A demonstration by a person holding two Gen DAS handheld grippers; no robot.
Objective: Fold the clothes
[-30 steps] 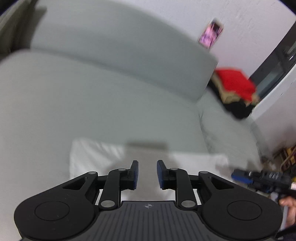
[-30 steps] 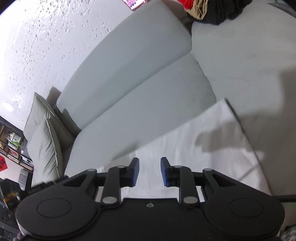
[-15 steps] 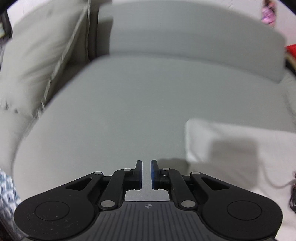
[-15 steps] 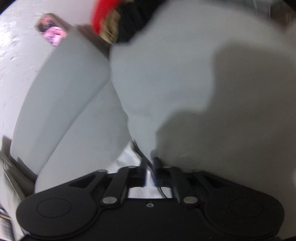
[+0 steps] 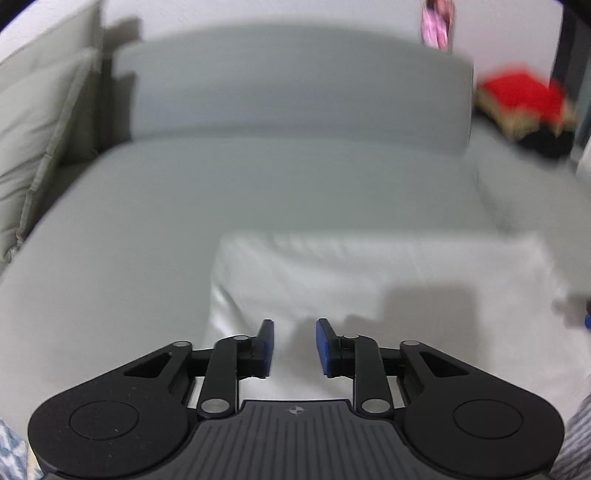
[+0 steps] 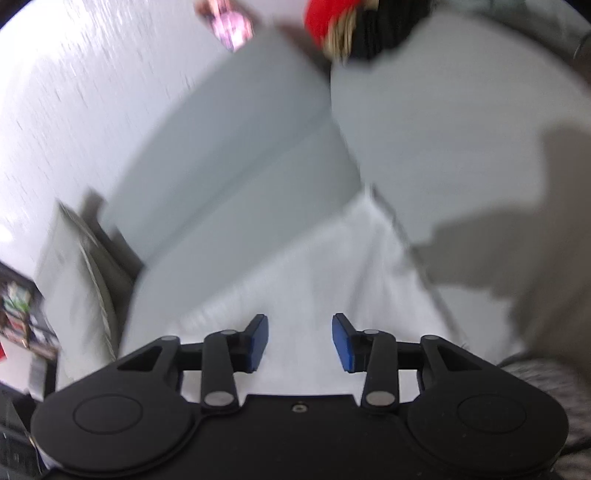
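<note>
A white folded garment [image 5: 369, 280] lies flat on the grey sofa seat [image 5: 184, 206]. My left gripper [image 5: 294, 334] hovers over its near left part, its jaws opening, with nothing between the blue pads. In the right wrist view the same white garment [image 6: 332, 266] spreads below my right gripper [image 6: 300, 328], whose jaws are also opening and hold nothing. Both pictures are blurred by motion.
A pile of red, tan and black clothes [image 5: 524, 107] sits at the sofa's far right end, and shows again as the pile [image 6: 354, 26]. Grey cushions [image 5: 33, 140] lean at the left end. The sofa backrest [image 5: 295, 85] stands against a white wall. A pink item [image 5: 437, 24] hangs above.
Both grippers narrowed their jaws half a second ago and have widened again. The left view swung off to the bare seat and back over the garment; the right view swung toward the chaise and back.
</note>
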